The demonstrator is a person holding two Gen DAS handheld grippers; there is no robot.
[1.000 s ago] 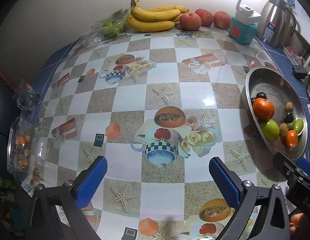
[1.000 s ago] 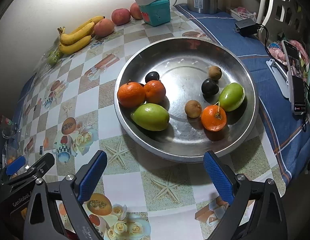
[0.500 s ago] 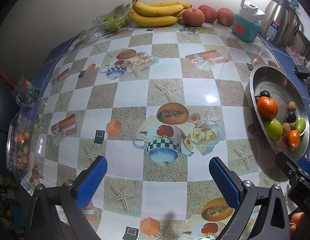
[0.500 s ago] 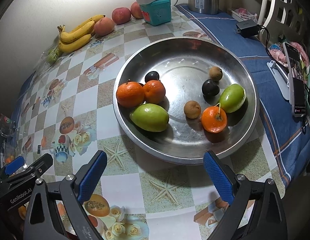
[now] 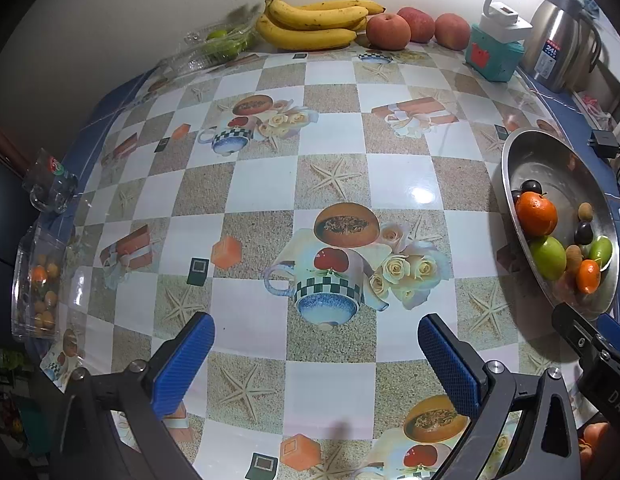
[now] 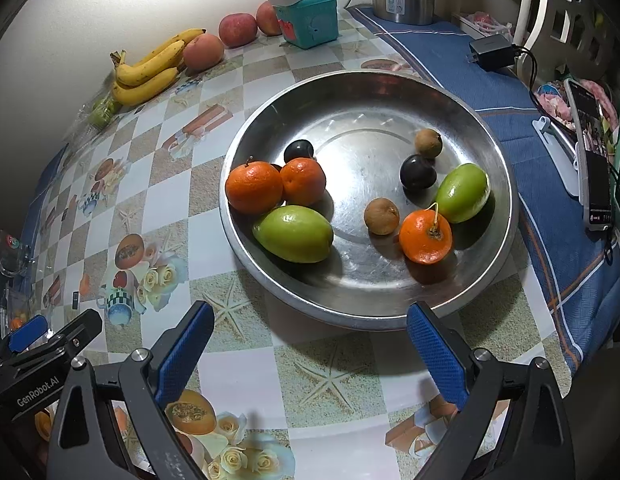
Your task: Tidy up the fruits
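Both grippers hover above the worktop [image 5: 333,184] with fingers spread wide and empty: the left gripper [image 5: 315,354] over the patterned cloth, the right gripper [image 6: 310,344] just near the metal bowl [image 6: 389,112]. Oranges [image 6: 254,187], green fruits [image 6: 294,233] and small dark and brown fruits lie in the bowl. Bananas [image 5: 313,24] and apples [image 5: 388,32] sit at the far edge.

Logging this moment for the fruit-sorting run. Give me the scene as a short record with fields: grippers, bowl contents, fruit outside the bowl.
left gripper: open, empty, over the bare tablecloth
right gripper: open, empty, just short of the bowl's near rim
steel bowl: three oranges, two green fruits, two dark plums, two small brown fruits
by the wall: bananas, three apples
table's left edge: clear box of small orange fruits
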